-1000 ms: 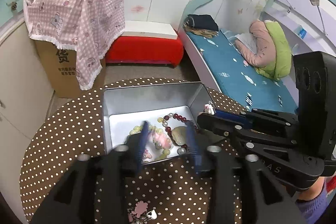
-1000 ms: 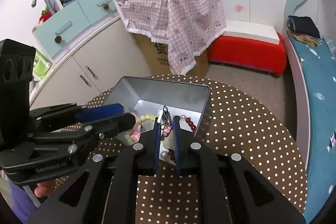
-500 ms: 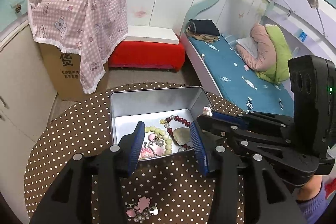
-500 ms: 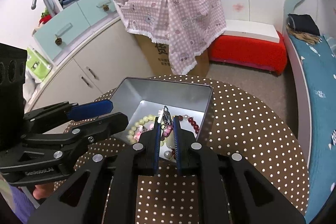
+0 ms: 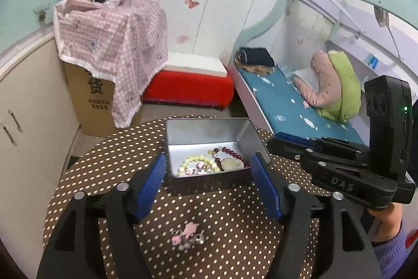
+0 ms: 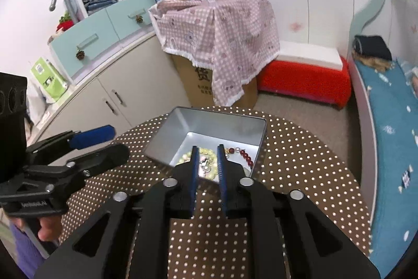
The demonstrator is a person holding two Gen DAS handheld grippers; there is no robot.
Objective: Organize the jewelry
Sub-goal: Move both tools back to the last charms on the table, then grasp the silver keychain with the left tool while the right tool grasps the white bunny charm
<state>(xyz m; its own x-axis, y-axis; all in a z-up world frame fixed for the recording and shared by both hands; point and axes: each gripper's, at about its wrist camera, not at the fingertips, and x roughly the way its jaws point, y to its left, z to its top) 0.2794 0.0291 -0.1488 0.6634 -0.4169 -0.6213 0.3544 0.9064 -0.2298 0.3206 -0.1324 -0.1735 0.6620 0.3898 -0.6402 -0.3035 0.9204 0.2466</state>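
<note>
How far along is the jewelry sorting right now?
Done: bead bracelets lie in the metal tin. In hand: nothing; the left tool and right tool are both opening, empty. Left: the pink charm piece on the dotted table, outside the tin.

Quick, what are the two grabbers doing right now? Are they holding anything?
Left gripper: jaws opening wide, nothing between them.
Right gripper: jaws opening, holding nothing; the jewelry lies below in the tin box.
</note>
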